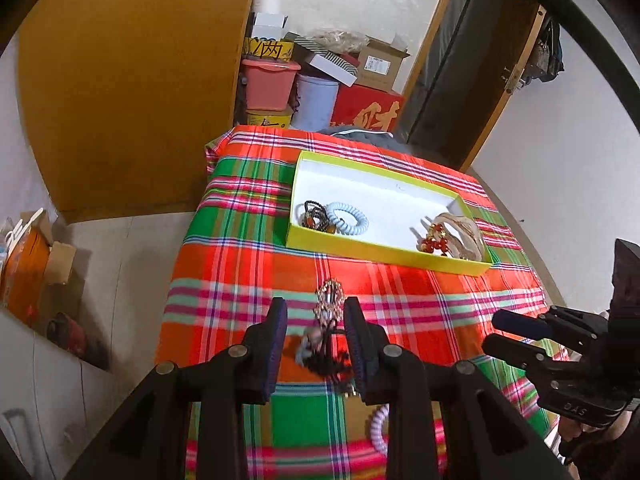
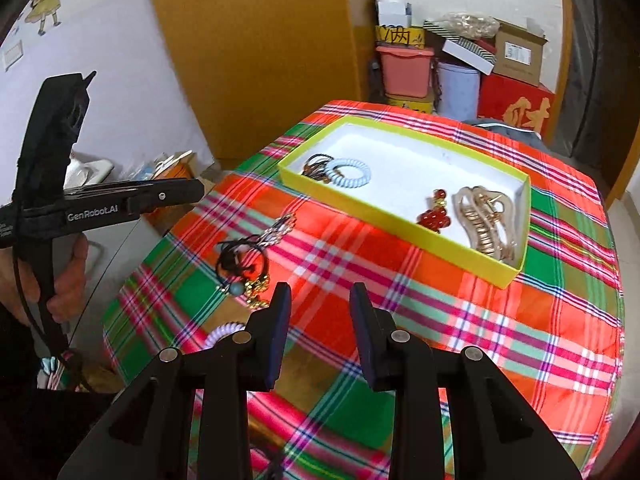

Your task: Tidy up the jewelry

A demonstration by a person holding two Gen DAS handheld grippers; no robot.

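Jewelry [image 1: 326, 332] — between left tool [image 1: 316, 320] pads

You face a table draped in a bright plaid cloth [image 2: 500, 320], with a tall ochre wooden cabinet [image 1: 132, 92] behind it on the left. Past the far edge, stacked cardboard boxes and tubs [image 1: 320, 76] fill the corner by a white wall [image 2: 132, 92] with cartoon figures.
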